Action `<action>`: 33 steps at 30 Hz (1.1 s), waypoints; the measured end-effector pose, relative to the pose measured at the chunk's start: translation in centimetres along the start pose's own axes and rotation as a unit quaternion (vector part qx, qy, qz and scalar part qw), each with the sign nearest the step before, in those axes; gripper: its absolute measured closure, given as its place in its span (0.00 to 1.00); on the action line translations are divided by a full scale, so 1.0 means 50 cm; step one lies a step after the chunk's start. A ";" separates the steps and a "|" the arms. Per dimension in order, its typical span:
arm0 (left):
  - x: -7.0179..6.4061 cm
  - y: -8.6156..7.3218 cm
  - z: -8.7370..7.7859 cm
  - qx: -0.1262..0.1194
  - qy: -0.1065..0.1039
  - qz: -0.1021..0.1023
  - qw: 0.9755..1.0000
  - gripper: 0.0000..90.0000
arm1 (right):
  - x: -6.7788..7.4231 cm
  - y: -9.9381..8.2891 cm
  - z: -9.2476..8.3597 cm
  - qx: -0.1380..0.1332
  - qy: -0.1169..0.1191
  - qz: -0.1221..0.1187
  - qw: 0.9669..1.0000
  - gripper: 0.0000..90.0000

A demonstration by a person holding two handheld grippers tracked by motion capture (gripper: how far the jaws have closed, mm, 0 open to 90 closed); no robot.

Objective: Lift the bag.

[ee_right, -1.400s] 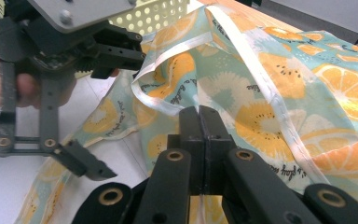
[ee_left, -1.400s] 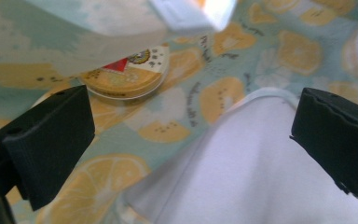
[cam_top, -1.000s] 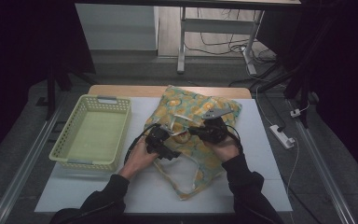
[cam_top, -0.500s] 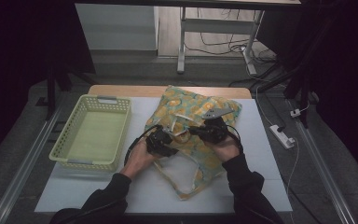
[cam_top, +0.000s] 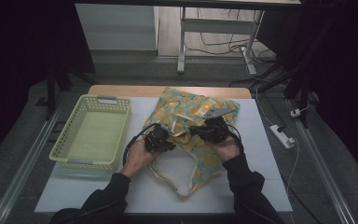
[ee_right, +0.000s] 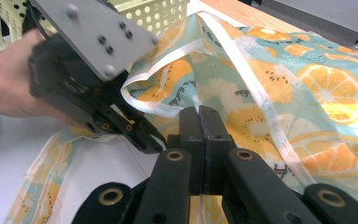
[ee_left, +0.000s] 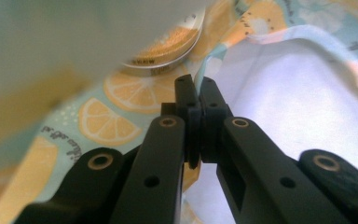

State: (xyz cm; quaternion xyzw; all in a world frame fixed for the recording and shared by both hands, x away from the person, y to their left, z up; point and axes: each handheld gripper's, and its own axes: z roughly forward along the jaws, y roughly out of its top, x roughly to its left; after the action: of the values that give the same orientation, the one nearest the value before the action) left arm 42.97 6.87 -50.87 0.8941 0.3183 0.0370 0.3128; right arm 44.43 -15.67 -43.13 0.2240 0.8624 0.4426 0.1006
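Pinching the apron (cam_top: 193,116) edge, both the left hand-held gripper (ee_left: 196,93) and right hand-held gripper (ee_right: 199,116) are clamped; next, a fold is judged due.

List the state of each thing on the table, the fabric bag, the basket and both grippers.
Fruit-print bag: lying on the table, rumpled, gripped at its opening.
Yellow basket: upright, empty.
Left hand-held gripper: just closed, shut on the bag's edge.
Right hand-held gripper: shut on the bag's fabric.
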 end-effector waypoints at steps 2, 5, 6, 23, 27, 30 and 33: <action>-0.007 0.001 -0.006 -0.006 -0.004 0.000 1.000 0.99 | 0.002 0.001 -0.001 0.003 0.002 -0.003 1.000 1.00; -0.015 0.004 -0.015 -0.019 -0.006 0.000 1.000 0.99 | 0.006 0.005 -0.003 -0.001 0.007 -0.003 1.000 1.00; -0.017 0.005 -0.019 -0.022 -0.008 -0.002 1.000 0.99 | 0.007 0.007 -0.005 -0.003 0.008 -0.002 1.000 1.00; -0.025 0.029 -0.096 -0.056 -0.048 -0.039 0.996 0.99 | 0.029 0.045 -0.043 -0.019 0.022 -0.008 1.000 1.00; -0.027 0.035 -0.118 -0.063 -0.049 -0.038 0.996 0.99 | 0.034 0.060 -0.050 -0.016 0.021 -0.016 1.000 1.00; -0.029 0.042 -0.136 -0.070 -0.047 -0.035 0.996 0.99 | 0.039 0.075 -0.058 -0.016 0.018 -0.024 0.999 1.00; -0.030 0.050 -0.156 -0.076 -0.048 -0.033 0.995 0.99 | 0.043 0.088 -0.066 -0.016 0.019 -0.029 0.999 1.00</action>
State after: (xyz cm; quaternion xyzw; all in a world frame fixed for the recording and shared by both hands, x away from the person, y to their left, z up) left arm 41.08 8.68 -42.97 0.8576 0.3282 0.0081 0.3959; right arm 42.63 -14.78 -37.59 0.1889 0.8630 0.4576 0.1008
